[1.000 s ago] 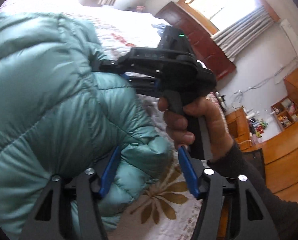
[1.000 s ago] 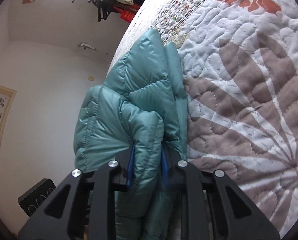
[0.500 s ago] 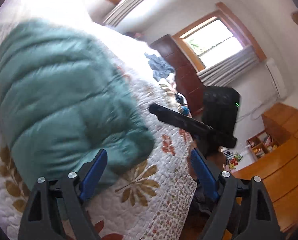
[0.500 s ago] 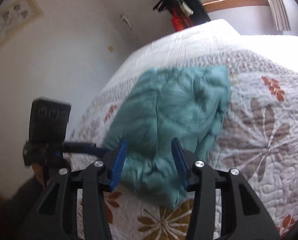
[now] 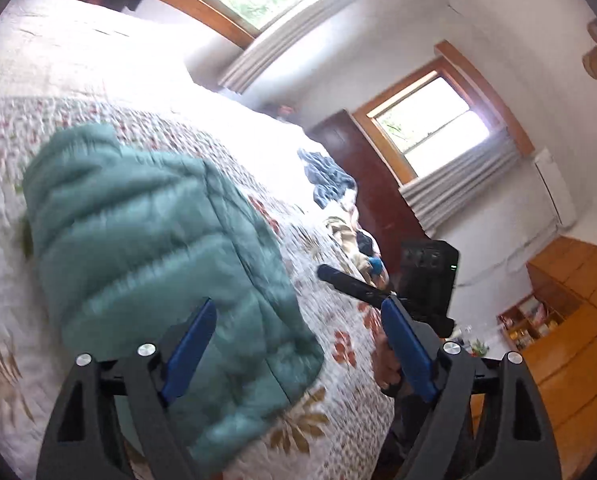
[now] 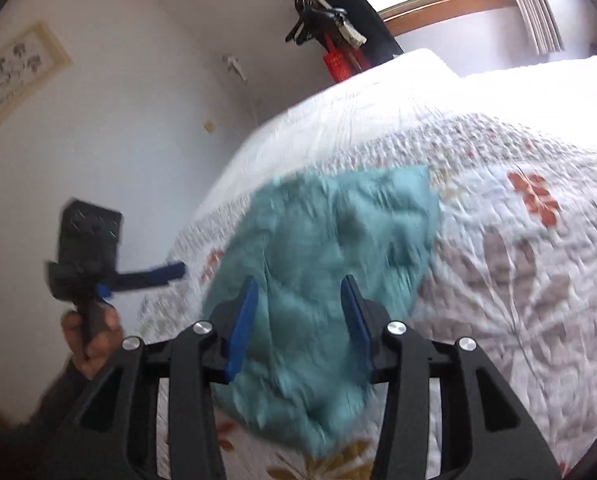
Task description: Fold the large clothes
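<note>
One puffy teal jacket lies folded on the bed, on top of the flowery quilt. Two tools hang above it. The left tool is open and holds nothing. The right tool is open too, with nothing between its two blue fingers.

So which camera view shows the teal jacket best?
The left wrist view: the folded teal jacket lies there on the quilt with its quilted ribs clear. The right wrist view shows it too, but more blurred.
</note>
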Tool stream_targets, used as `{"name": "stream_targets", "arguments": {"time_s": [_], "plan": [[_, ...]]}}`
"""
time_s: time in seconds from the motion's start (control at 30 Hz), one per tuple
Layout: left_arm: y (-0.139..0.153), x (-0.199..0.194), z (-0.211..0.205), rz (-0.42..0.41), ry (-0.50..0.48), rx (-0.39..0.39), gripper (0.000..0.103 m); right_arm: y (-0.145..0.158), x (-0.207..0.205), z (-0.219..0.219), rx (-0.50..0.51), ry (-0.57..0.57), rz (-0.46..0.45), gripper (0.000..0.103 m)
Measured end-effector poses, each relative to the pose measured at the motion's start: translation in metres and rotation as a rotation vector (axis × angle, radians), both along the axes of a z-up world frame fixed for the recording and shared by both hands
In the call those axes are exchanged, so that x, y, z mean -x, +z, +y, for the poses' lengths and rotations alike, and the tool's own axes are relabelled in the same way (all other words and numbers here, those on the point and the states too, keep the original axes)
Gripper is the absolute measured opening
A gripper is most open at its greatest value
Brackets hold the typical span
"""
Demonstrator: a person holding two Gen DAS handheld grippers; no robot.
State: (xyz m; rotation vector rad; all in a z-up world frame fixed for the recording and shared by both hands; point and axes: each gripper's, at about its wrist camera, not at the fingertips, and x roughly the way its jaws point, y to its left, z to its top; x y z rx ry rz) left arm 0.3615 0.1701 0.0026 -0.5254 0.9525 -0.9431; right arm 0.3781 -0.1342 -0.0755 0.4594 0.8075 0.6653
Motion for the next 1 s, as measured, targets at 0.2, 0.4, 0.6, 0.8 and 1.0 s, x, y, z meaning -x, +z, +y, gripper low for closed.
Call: {"name": "stream_targets", "arguments": {"time_s": [0.2, 0.4, 0.6, 0.8, 1.0], "plan": [[-0.045, -0.063, -0.021, 0.158, 0.028, -0.08, 0.084, -0.037, -0.073, 0.029, 0.049, 0.066, 0.147, 0.04], [-0.058, -0.064, -0.038, 0.155, 0.019, -0.096, 0.083, -0.071, -0.077, 0.022, 0.083, 0.075, 0.217, 0.034], [-0.025, -0.028, 0.006, 0.028, 0.067, -0.11, 0.097, -0.047, -0.09, -0.029, -0.067, -0.025, 0.259, 0.097], [-0.058, 0.009, 0.064, 0.14, 0.088, -0.062, 0.099, -0.095, -0.108, -0.03, -0.182, 0.07, 0.496, 0.097], [-0.11, 0.027, 0.082, 0.25, 0.088, 0.09, 0.099, -0.133, -0.119, -0.006, -0.249, 0.168, 0.573, 0.098]]}}
